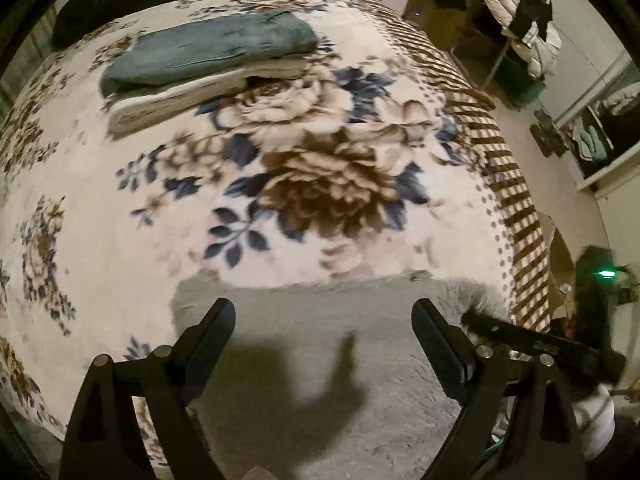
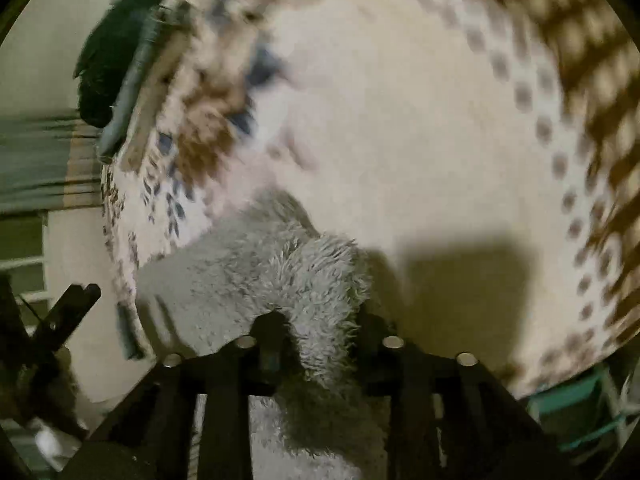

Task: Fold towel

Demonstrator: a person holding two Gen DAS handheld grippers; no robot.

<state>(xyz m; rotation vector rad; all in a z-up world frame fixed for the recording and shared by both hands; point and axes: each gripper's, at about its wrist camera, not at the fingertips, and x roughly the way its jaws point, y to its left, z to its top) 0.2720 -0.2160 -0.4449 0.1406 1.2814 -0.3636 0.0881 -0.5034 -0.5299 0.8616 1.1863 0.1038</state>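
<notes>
Right gripper pinches the grey towel corner on the bed; left gripper spread above it; better grab the opposite corner, lift evenly.

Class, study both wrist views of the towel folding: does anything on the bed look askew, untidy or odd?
Only slightly. In the folded stack at the far side of the bed, the grey-green top piece sits skewed on the cream one beneath. The grey towel is bunched in the shut right gripper; the left gripper is open.

Towel on bedspread near edge; folded stack behind.
</notes>
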